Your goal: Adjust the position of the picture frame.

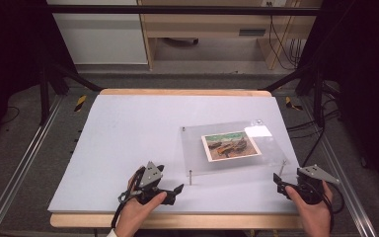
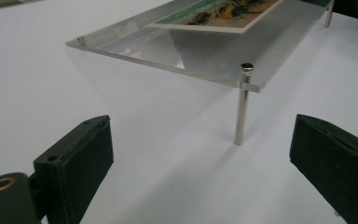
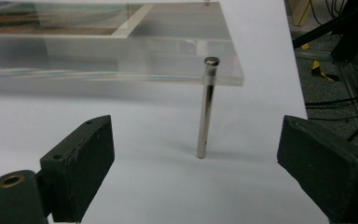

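Currently, high view: acrylic frame with picture on four metal legs, right half of tabletop. Left gripper, right gripper at near edge, both open, empty.
Left gripper view: near-left leg thin, polished; approach level, straddle it.
Right gripper view: near-right leg between jaws ahead; clamp gently, steel's slippery.

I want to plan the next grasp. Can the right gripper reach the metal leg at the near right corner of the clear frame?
Probably yes. The right gripper is open, the metal leg stands straight ahead between its jaws, and bare table lies between.
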Tool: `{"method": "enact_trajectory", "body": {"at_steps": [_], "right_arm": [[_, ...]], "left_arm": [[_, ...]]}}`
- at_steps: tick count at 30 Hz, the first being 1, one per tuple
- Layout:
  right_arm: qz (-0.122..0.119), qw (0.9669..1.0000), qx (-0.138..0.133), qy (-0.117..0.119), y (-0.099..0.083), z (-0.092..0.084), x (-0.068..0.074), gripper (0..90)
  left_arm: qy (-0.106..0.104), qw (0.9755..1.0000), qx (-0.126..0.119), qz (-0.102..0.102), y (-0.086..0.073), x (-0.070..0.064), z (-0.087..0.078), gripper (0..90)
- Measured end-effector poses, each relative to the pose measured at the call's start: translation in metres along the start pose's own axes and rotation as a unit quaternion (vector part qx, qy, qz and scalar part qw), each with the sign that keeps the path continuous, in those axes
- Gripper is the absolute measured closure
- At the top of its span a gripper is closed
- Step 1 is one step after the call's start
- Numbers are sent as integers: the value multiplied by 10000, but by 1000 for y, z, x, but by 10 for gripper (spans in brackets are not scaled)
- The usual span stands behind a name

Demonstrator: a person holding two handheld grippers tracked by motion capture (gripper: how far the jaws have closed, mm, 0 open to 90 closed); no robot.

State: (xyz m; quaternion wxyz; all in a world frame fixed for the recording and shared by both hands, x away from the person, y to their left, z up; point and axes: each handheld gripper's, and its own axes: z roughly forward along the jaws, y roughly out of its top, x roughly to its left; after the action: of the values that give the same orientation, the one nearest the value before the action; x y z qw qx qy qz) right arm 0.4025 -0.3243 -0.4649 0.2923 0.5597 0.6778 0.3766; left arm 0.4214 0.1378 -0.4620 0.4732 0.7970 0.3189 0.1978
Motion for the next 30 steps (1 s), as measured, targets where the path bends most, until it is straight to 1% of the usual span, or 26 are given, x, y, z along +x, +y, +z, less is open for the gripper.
{"method": "enact_trajectory", "body": {"at_steps": [1, 2, 3, 4, 5, 8, 11, 13, 14, 15, 16, 18, 21, 22, 23, 24, 26, 27, 28, 29, 30], "right_arm": [[-31, 10000, 25, 19, 0, 0, 1, 105], [-31, 10000, 25, 19, 0, 0, 1, 105], [-103, 9999, 55, 48, 0, 0, 3, 105], [-168, 9998, 95, 75, 1, 1, 5, 144], [-183, 9997, 114, 71, 1, 1, 6, 177], [-273, 9995, 180, 33, 0, 3, 7, 208], [-469, 9988, 136, -70, -1, 4, 9, 227], [-601, 9981, 86, -124, -2, 5, 10, 276], [-628, 9979, 56, -117, -2, 5, 9, 291], [-681, 9976, -15, -121, -1, 5, 9, 297], [-692, 9975, -88, -119, -1, 5, 9, 298], [-714, 9972, -154, -163, 0, 4, 9, 308], [-691, 9974, -155, -153, 0, 4, 9, 305], [-666, 9975, -167, -164, 1, 5, 10, 285], [-666, 9975, -167, -164, 1, 5, 10, 285], [-555, 9982, -185, -106, 3, 5, 11, 265], [-563, 9982, -211, -91, 3, 5, 12, 252], [-563, 9982, -197, -112, 3, 5, 12, 218], [-529, 9983, -181, -155, 4, 6, 13, 162], [-498, 9985, -169, -159, 4, 7, 13, 143], [-498, 9985, -169, -159, 4, 7, 13, 143]], "left_arm": [[16, 9999, 97, 59, -2, 3, 1, 54], [16, 9999, 97, 59, -2, 3, 1, 55], [-1, 9999, 136, 86, -4, 4, 2, 55], [-46, 9998, 184, 109, -6, 4, 4, 54], [-31, 9996, 227, 144, -7, 3, 5, 54], [-35, 9994, 236, 258, -7, -2, 8, 54], [26, 9991, 208, 380, -8, -5, 10, 46], [104, 9991, 189, 374, -8, -6, 12, 33], [119, 9990, 209, 375, -8, -6, 12, 26], [119, 9990, 209, 375, -8, -6, 12, 25], [121, 9993, 155, 318, -9, -7, 13, 25], [130, 9992, 150, 352, -9, -8, 13, 26], [134, 9991, 181, 358, -9, -8, 13, 26], [159, 9990, 215, 351, -9, -9, 14, 25], [159, 9990, 215, 351, -9, -9, 14, 26], [146, 9990, 218, 360, -9, -11, 14, 28], [148, 9990, 197, 365, -9, -11, 15, 29], [137, 9990, 195, 366, -9, -11, 15, 30], [131, 9991, 187, 353, -9, -11, 14, 30], [131, 9991, 187, 353, -9, -11, 14, 30], [115, 9992, 187, 349, -9, -11, 14, 30]]}}
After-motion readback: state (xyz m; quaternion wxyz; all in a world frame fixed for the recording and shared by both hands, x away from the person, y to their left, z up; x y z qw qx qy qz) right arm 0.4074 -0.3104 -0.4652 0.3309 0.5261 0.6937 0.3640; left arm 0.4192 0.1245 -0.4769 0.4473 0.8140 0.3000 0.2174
